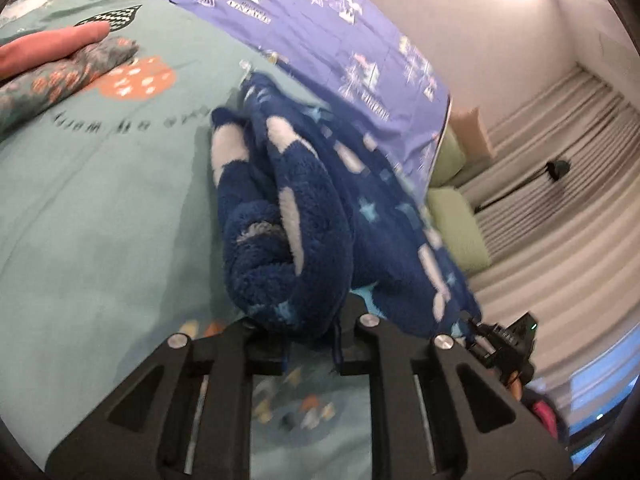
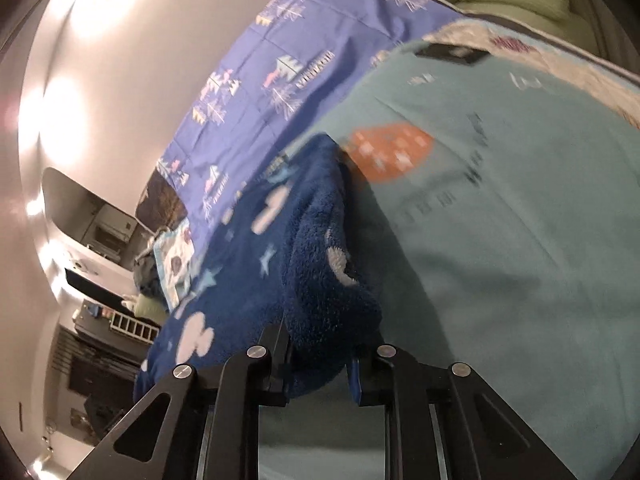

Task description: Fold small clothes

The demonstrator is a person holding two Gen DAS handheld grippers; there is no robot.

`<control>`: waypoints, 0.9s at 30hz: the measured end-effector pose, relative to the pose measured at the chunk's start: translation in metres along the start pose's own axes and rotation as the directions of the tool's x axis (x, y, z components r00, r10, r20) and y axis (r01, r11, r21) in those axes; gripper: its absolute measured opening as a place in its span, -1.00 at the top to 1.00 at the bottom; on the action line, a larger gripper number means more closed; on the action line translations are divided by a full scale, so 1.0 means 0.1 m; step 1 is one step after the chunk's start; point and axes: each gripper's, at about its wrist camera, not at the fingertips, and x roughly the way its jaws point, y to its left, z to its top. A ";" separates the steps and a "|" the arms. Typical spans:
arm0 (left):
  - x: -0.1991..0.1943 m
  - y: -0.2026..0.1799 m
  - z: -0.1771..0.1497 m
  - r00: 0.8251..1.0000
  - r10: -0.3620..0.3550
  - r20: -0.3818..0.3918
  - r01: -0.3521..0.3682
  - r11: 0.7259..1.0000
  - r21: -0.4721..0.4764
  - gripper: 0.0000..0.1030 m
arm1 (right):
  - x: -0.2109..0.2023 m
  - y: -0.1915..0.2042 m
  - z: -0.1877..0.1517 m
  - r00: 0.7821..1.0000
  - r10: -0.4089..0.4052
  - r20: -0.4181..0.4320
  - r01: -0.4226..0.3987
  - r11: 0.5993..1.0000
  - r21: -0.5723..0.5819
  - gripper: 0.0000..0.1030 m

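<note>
Navy fleece garment [image 1: 288,216], star-printed, hangs bunched above the teal bed cover [image 1: 100,200]. Left hand-held gripper [image 1: 308,344] and right hand-held gripper [image 2: 320,376] each pinch an edge. Soft, light, grippy; hold corners.

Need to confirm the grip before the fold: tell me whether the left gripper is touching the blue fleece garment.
Touching. In the left wrist view, the left gripper has its fingers closed on a bunched edge of the blue fleece garment, the fabric pinched between them.

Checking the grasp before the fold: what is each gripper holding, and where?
Both the left gripper and the right gripper pinch bunched edges of the dark blue fleece garment.
</note>
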 end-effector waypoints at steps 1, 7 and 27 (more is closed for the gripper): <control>0.05 0.05 -0.06 1.000 0.022 -0.015 -0.022 1.000 0.001 0.62 | 0.03 -0.05 -0.04 1.000 -0.010 -0.010 0.010 1.000 -0.003 0.62; 0.02 0.11 -0.10 0.999 0.028 -0.042 -0.028 1.000 -0.009 -0.15 | -0.03 -0.22 -0.17 1.000 -0.025 -0.008 0.025 0.999 0.024 0.44; -0.32 0.16 -0.24 0.994 0.110 -0.001 -0.110 0.992 0.068 0.50 | -0.24 0.00 -0.20 0.963 -0.253 0.086 0.259 0.964 -0.055 0.34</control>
